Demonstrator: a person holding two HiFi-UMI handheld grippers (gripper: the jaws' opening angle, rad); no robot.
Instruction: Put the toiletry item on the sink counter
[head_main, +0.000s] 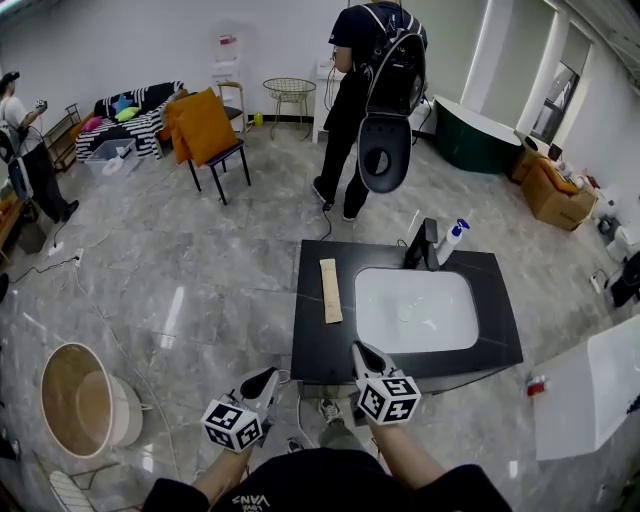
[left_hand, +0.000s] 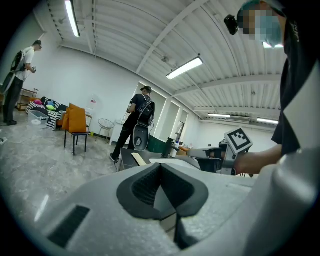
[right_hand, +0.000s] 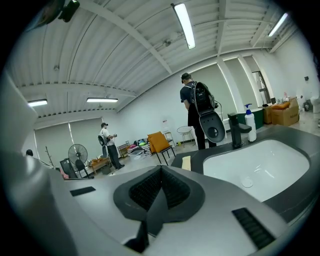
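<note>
A flat beige strip (head_main: 330, 290), the likely toiletry item, lies on the black sink counter (head_main: 310, 345) left of the white basin (head_main: 415, 308). It also shows in the right gripper view as a beige strip (right_hand: 186, 163). A black faucet (head_main: 424, 245) and a white pump bottle (head_main: 452, 240) stand at the counter's far edge. My right gripper (head_main: 358, 347) hovers at the counter's near edge, shut and empty, pointing toward the basin. My left gripper (head_main: 268, 376) hangs off the counter's near left corner, shut with nothing in it. The right gripper view shows its jaws (right_hand: 161, 167) pressed together.
A person with a backpack holds a black toilet seat (head_main: 385, 150) beyond the counter. An orange-cushioned chair (head_main: 205, 130) stands at far left, a round wooden tub (head_main: 80, 400) at near left, a white panel (head_main: 590, 390) at near right. Another person (head_main: 25, 150) stands far left.
</note>
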